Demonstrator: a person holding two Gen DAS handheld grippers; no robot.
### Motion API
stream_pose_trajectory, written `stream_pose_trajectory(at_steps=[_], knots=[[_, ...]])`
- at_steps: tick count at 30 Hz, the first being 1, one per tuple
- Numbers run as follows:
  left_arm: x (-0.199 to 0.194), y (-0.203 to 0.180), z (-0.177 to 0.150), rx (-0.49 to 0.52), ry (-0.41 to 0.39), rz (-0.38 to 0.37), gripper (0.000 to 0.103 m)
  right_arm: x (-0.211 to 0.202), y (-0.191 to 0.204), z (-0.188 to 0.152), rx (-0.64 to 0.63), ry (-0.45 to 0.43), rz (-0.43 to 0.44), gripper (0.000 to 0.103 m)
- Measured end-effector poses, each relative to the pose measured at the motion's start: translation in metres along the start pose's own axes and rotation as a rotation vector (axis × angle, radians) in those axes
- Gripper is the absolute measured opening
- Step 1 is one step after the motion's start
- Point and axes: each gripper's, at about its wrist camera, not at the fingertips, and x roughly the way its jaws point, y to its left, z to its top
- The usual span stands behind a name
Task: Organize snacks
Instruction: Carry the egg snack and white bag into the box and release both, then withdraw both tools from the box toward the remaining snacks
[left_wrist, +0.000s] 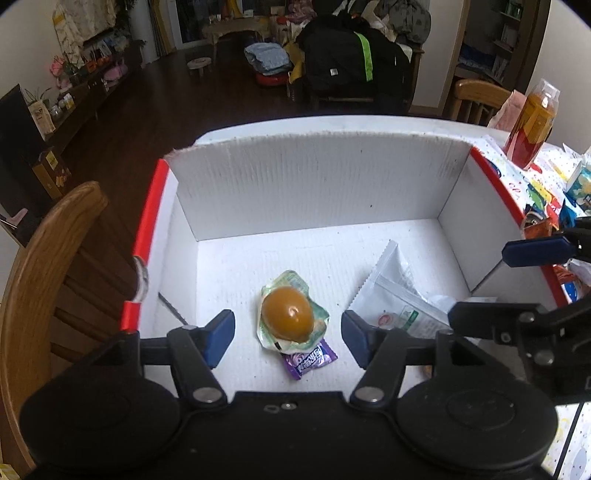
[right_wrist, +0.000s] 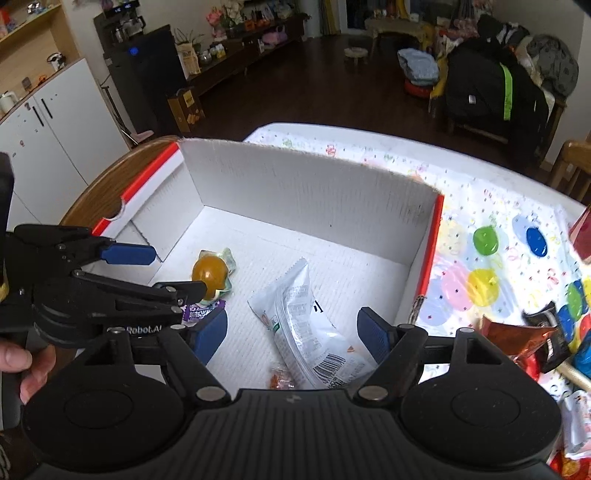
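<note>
White corrugated cardboard forms the box (left_wrist: 314, 192) that fills the left wrist view. The left gripper (left_wrist: 288, 338) hangs over its floor with blue pads spread wide and nothing between them. Directly ahead of the gap lies a brown egg-shaped snack (left_wrist: 288, 314) sealed in a crinkled clear wrapper, and a small purple candy packet (left_wrist: 308, 360) sits nearer the tongs, touching that wrapper. Beyond the right-hand pad a white pouch (left_wrist: 399, 295) lies flat. The right gripper shows at the frame's right edge.

From the right wrist, the right gripper (right_wrist: 291, 338) is likewise wide open and empty, poised above the same white pouch (right_wrist: 306, 332), which runs between its pads. A tiny orange sweet (right_wrist: 280, 380) lies close under the tongs. The left gripper (right_wrist: 155, 269) reaches in from the left above the egg (right_wrist: 208, 275). More packets (right_wrist: 532, 339) wait on the balloon-print tablecloth (right_wrist: 480, 258) to the right, outside the box.

The pouch looks light, limp and slippery, so pinching a sealed edge would probably hold best. The egg seems firm but rounded, so it should be gripped across its middle, gently.
</note>
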Motion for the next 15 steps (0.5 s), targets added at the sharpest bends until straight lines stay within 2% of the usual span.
stream_pose_trajectory(at_steps=[3,8,10,15], knots=[[-0.009,-0.001,-0.003,-0.007,-0.015,0.0,0.064,-0.011,0.001,-0.003,-0.007,-0.015,0.005,0.077],[-0.027,0.003,0.0,-0.016,-0.043,-0.007,0.072,-0.031,0.002,-0.009,-0.011,-0.042,0.018,0.078],[-0.035,0.001,-0.001,-0.015,-0.058,-0.009,0.076,-0.04,0.002,-0.011,-0.01,-0.054,0.022,0.085],[-0.055,-0.006,-0.005,-0.002,-0.094,-0.025,0.08,-0.068,-0.001,-0.02,-0.007,-0.091,0.03,0.085]])
